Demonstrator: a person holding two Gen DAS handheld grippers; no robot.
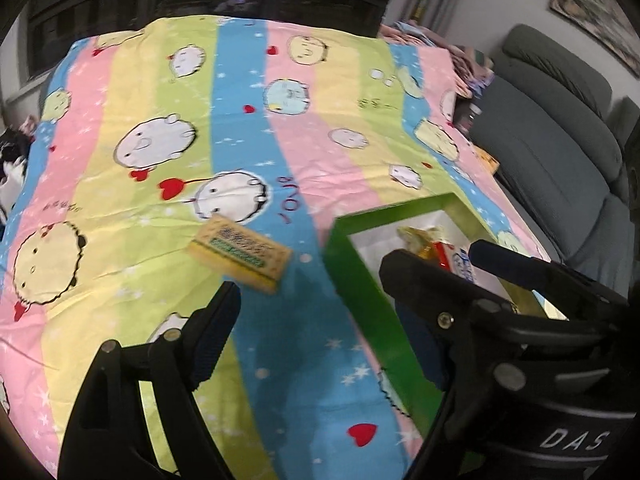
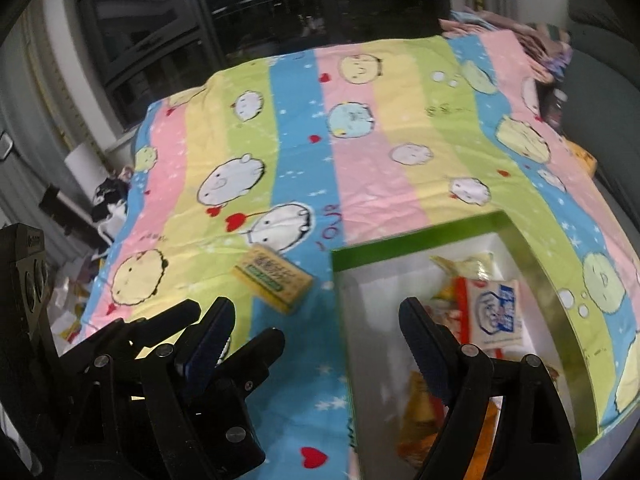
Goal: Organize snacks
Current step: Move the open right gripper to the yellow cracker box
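A: We see one snack outside the box: a yellow biscuit pack [image 1: 240, 254] lies flat on the striped cartoon bedsheet [image 1: 256, 128], centre-left of the left wrist frame, just beside the green box [image 1: 352, 280] but not touching it.

B: And the box itself? In the right wrist frame we look into its white inside, lower right, where several packets are already gathered, among them a white-and-blue packet [image 2: 496, 312] and orange wrappers [image 2: 424, 416] nearer the bottom edge.

A: So we judge the sorting mostly done, with that lone yellow pack left to bring in.

B: Our left gripper [image 1: 316, 304] hangs in the lower part of its frame with jaws apart and nothing between them. The pack sits just above its left finger.

A: Our right gripper [image 2: 316, 328] is spread wide too and carries nothing; its right finger shows over the box's inside, its left over the sheet.

B: Beyond the bed, we make out a grey sofa [image 1: 560, 152] at the right edge and dark windows [image 2: 256, 8] along the top.
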